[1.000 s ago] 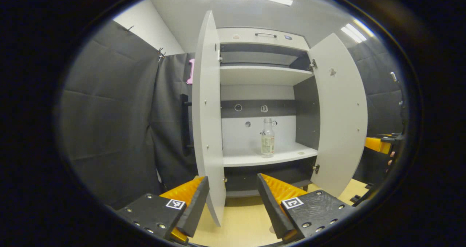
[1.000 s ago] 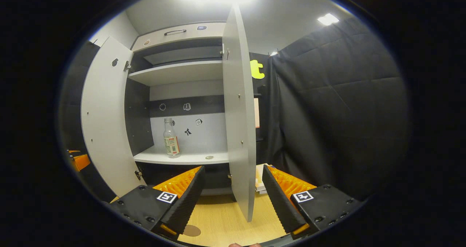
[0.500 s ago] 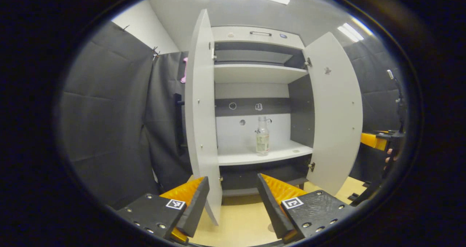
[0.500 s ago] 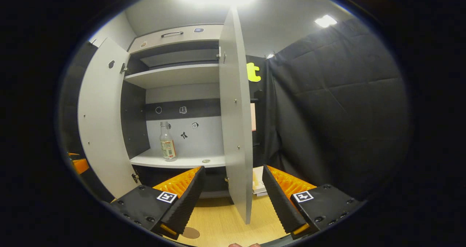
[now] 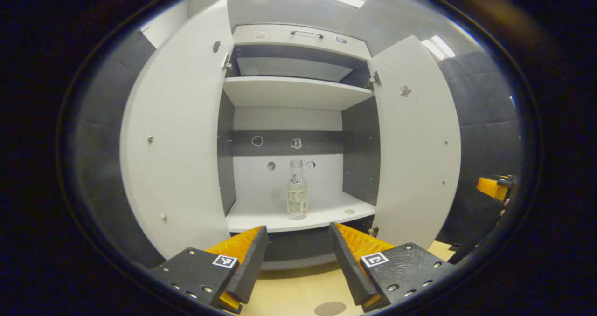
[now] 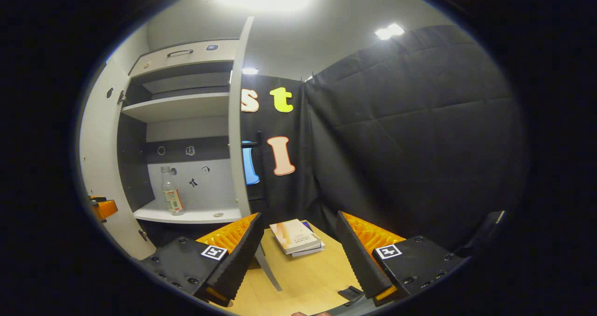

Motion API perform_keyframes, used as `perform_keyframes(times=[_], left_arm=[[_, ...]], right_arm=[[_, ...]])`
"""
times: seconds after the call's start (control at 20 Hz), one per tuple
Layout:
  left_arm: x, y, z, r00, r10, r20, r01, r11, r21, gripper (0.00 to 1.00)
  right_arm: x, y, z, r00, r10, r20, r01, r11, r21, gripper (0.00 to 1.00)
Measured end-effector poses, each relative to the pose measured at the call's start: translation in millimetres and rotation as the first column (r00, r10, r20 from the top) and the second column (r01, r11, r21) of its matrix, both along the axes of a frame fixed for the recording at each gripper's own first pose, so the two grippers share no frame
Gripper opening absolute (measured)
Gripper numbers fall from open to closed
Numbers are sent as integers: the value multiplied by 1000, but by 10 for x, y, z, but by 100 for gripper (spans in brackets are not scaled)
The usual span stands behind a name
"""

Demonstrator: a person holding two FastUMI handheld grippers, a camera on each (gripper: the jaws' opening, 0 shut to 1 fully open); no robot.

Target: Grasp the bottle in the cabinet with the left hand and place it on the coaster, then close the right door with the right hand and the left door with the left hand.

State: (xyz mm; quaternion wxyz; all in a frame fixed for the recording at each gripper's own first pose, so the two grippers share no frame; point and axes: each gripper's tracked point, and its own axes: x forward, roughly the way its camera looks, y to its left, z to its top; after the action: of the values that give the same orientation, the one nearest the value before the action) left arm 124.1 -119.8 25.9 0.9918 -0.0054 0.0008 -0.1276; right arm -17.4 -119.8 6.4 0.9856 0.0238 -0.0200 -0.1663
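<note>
We're squared up to the cabinet [image 5: 298,92] with both doors swung wide, and the bottle [image 5: 297,191] stands upright on the lower shelf [image 5: 261,220], near its front edge and roughly central, well apart from either side wall. Our left gripper [image 5: 298,260] has its fingers spread wide and empty, lined up so the bottle sits straight ahead between them; we judge this is the approach for the grab. The coaster [image 5: 329,308] lies on the table [image 5: 298,288] just below, close to us, a short carry once we have the bottle. Our right gripper [image 6: 296,255] hangs off to the right, fingers parted and holding nothing, with the right door [image 6: 235,134] edge-on just to its left, likely waiting for its closing turn. Books [image 6: 296,237] lie on the table ahead of it.
</note>
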Motion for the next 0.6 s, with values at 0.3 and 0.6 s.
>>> perform_keyframes(times=[0.3, 0.6], left_arm=[[1018, -250, 186, 1000, 18, 3, -18, 1000, 7, 82], [1888, -471, 362, 998, 47, 41, -48, 998, 36, 81]], right_arm=[[281, -583, -65, 997, -79, -11, 80, 996, 29, 99], [582, -1050, -124, 991, -129, -15, 130, 991, 35, 99]])
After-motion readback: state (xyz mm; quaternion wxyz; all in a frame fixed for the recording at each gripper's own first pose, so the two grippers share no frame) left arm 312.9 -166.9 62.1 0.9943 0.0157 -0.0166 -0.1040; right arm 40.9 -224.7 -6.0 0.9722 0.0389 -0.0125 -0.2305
